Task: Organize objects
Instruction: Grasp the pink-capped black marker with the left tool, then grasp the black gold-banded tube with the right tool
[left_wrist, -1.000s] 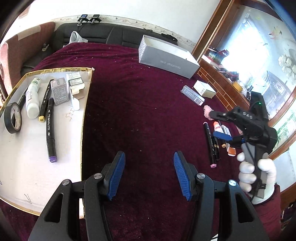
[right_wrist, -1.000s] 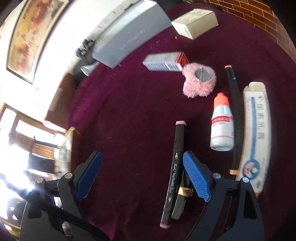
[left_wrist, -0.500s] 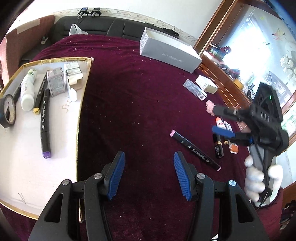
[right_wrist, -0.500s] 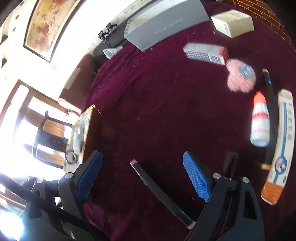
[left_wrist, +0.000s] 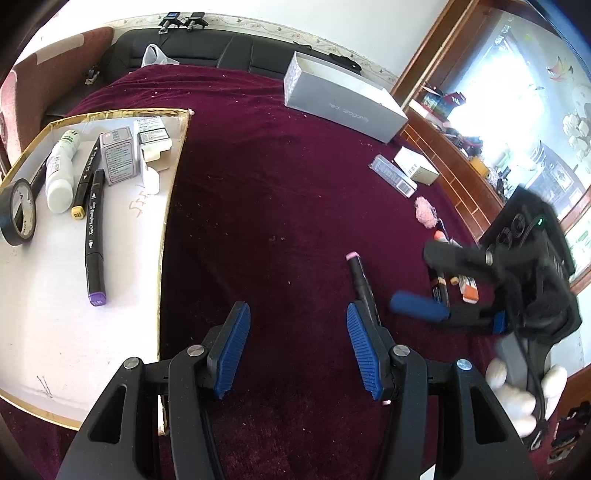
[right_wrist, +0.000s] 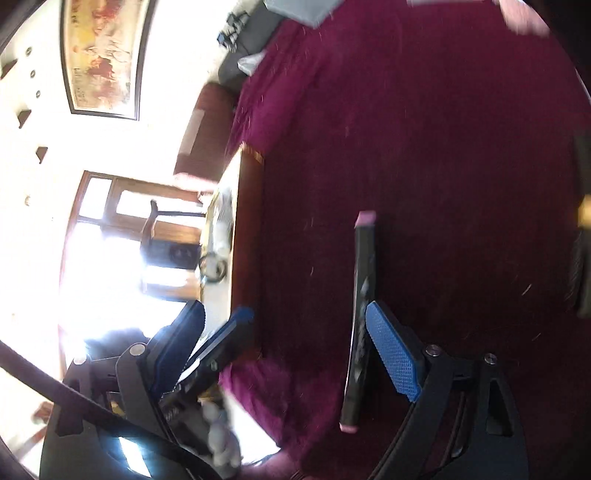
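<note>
A black marker with pink caps (left_wrist: 360, 278) lies on the maroon cloth, partly hidden behind my left gripper's right finger; it also shows in the right wrist view (right_wrist: 360, 314), just left of the right finger. My left gripper (left_wrist: 295, 347) is open and empty, low over the cloth. My right gripper (right_wrist: 284, 343) is open and empty; it shows in the left wrist view (left_wrist: 436, 284) right of the marker. A white tray (left_wrist: 55, 332) at the left holds markers (left_wrist: 94, 229), a white bottle (left_wrist: 61, 170), black tape (left_wrist: 18, 212) and small boxes (left_wrist: 118, 155).
A grey open box (left_wrist: 343, 99) stands at the back. A small white box (left_wrist: 415, 170), a clear case (left_wrist: 393, 181), a pink puff (left_wrist: 424, 214) and an orange-capped bottle (left_wrist: 441, 236) lie at the right. A sofa runs behind.
The pink-capped marker has been dragged from the right cluster toward the middle and now lies by my left gripper. My right gripper has swung left and lower; its view is blurred.
</note>
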